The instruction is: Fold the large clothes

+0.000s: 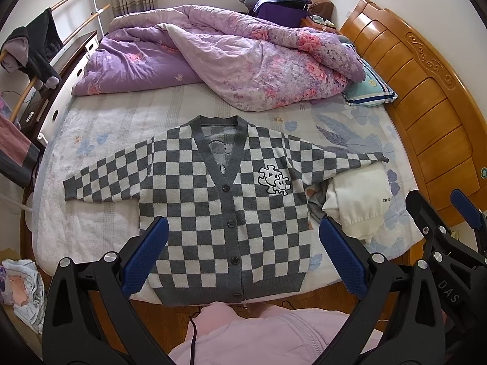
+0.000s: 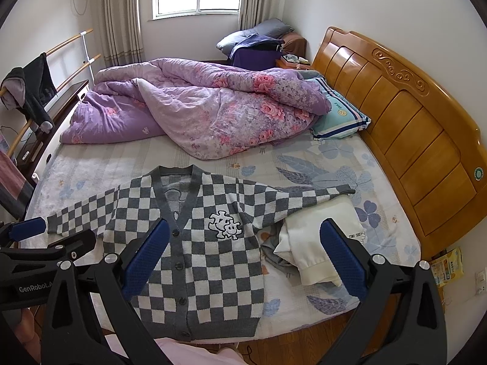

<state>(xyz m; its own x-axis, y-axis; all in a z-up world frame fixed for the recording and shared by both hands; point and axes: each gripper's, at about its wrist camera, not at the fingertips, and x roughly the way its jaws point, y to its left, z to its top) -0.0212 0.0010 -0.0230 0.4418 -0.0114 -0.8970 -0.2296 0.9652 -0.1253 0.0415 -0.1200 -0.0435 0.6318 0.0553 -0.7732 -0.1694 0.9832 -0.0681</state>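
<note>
A grey-and-white checkered cardigan [image 1: 225,210] lies flat and buttoned on the bed [image 1: 91,234], both sleeves spread out sideways. It also shows in the right wrist view [image 2: 210,261]. Its right sleeve end rests over a folded white garment [image 1: 359,200], seen too in the right wrist view [image 2: 316,243]. My left gripper [image 1: 243,246] is open and empty, held above the cardigan's lower half. My right gripper [image 2: 243,249] is open and empty, above the cardigan's right side and the white garment. The right gripper's fingers [image 1: 426,213] show at the left view's right edge.
A crumpled purple floral quilt [image 1: 219,60] fills the far half of the bed. A striped pillow [image 1: 368,88] lies by the wooden headboard [image 1: 426,91]. A clothes rail with a dark garment [image 1: 39,48] stands at the left. A pile of clothes [image 1: 21,289] lies on the floor.
</note>
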